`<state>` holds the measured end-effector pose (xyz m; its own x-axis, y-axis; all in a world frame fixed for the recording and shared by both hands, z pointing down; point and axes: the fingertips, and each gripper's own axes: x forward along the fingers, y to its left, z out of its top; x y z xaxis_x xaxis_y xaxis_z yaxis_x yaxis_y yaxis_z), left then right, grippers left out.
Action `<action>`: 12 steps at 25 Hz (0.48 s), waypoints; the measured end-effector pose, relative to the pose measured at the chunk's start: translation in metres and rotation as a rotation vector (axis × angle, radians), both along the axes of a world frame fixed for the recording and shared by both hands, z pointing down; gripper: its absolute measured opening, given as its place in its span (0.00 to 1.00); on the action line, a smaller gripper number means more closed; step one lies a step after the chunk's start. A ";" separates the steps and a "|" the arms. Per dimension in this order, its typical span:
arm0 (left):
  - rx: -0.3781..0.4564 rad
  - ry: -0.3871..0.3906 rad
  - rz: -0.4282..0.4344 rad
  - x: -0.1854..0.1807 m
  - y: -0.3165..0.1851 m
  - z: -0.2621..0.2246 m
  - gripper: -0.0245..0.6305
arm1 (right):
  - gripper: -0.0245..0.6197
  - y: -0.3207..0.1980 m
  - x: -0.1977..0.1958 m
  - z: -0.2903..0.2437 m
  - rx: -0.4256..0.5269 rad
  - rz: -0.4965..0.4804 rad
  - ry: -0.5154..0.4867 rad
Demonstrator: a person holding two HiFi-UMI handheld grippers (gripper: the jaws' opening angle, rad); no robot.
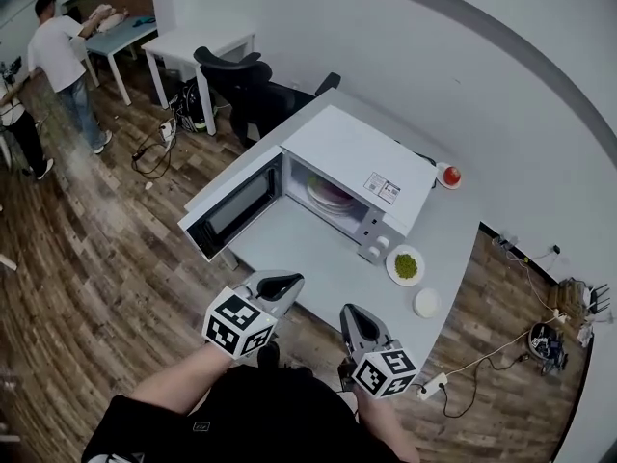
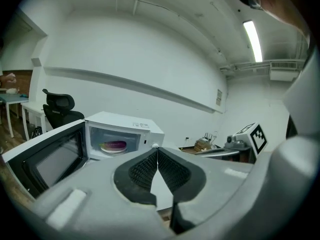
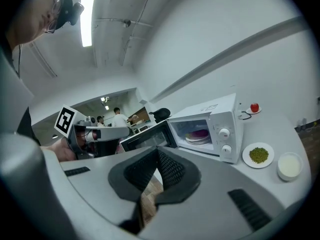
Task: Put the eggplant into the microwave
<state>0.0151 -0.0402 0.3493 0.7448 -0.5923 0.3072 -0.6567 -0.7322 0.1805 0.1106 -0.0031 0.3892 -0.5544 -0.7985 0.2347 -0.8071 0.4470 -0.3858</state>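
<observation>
Fingers (image 2: 142, 169) of the left gripper (image 2: 157, 149) are clenched tip to tip, ribbed pads meeting, with nothing between them. The right gripper (image 3: 157, 151) is the same: its fingers (image 3: 172, 171) are closed on each other and empty.

In the head view both tools are held side by side close to the person's body, marker cubes nearest the chest. Each noses slightly downward toward the near edge of the white surface (image 1: 318, 258). The forearms come up from the bottom of that view, and each gripper shows at the edge of the other's view.

The eggplant (image 2: 116, 145) is well apart from both grippers. It lies as a purple shape on a plate (image 3: 197, 139) inside the microwave (image 1: 357, 157), which sits on the surface ahead of them. The microwave's door (image 1: 231, 205) is swung wide open to the left, so the cavity faces the grippers.

Just right of the microwave's knobs is a white dish (image 1: 406, 265) holding something green. A small white bowl (image 1: 426, 303) sits beside it, nearer the surface's edge. Behind the microwave a red fruit (image 1: 450, 175) rests on a saucer.

Beyond the surface's far end stands a black office chair (image 1: 236, 80). Cables (image 1: 154, 148) trail over the wooden floor (image 1: 87, 258), and a person (image 1: 63, 56) stands at another table far off.
</observation>
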 end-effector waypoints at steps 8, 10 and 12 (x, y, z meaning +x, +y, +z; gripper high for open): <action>-0.007 0.019 -0.048 0.019 0.042 0.000 0.05 | 0.06 0.038 0.019 -0.022 0.056 -0.088 -0.007; -0.007 0.027 -0.061 0.015 0.047 0.000 0.05 | 0.06 0.046 0.023 -0.024 0.061 -0.082 -0.006; -0.008 0.047 -0.063 0.012 0.050 -0.003 0.05 | 0.06 0.051 0.029 -0.026 0.067 -0.064 -0.012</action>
